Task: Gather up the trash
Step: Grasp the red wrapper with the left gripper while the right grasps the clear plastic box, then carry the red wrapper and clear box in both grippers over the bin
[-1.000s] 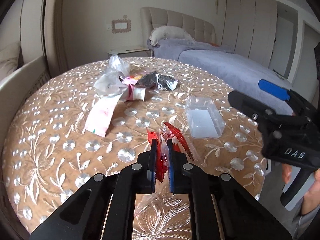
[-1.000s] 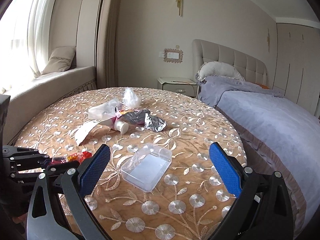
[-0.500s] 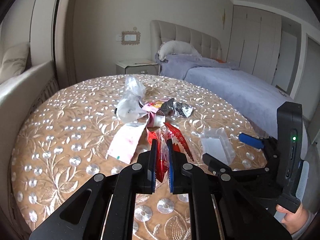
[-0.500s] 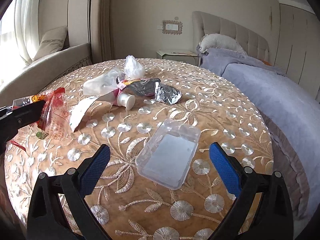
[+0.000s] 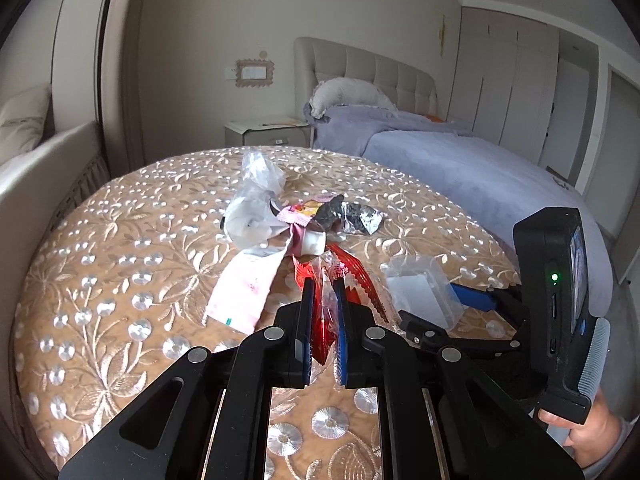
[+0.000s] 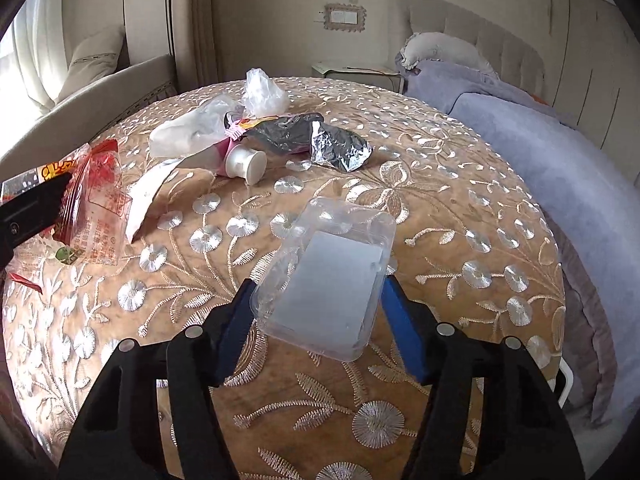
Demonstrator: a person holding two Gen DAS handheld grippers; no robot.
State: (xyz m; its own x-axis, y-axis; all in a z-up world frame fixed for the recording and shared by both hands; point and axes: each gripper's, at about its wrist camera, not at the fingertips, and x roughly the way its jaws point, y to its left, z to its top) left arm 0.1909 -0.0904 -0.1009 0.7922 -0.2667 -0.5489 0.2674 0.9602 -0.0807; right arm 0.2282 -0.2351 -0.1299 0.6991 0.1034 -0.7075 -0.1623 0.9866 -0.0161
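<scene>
Slippage is the main risk: the right gripper (image 6: 320,316) is closing around the clear plastic tray (image 6: 328,276) at mid-frame, whose thin, slick walls could buckle or squirt free. The left gripper (image 5: 322,316) stays clenched on the red wrapper (image 5: 320,312), centre frame, its loose tail liable to snag.

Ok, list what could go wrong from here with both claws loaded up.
1. The right claw is closing around the clear plastic container; its thin walls look likely to buckle or squirt out from between the blue pads.
2. The left claw pinches only part of the red snack wrapper, which hangs loose and could slip free.
3. The two claws sit close together over the table, so they might bump.
</scene>
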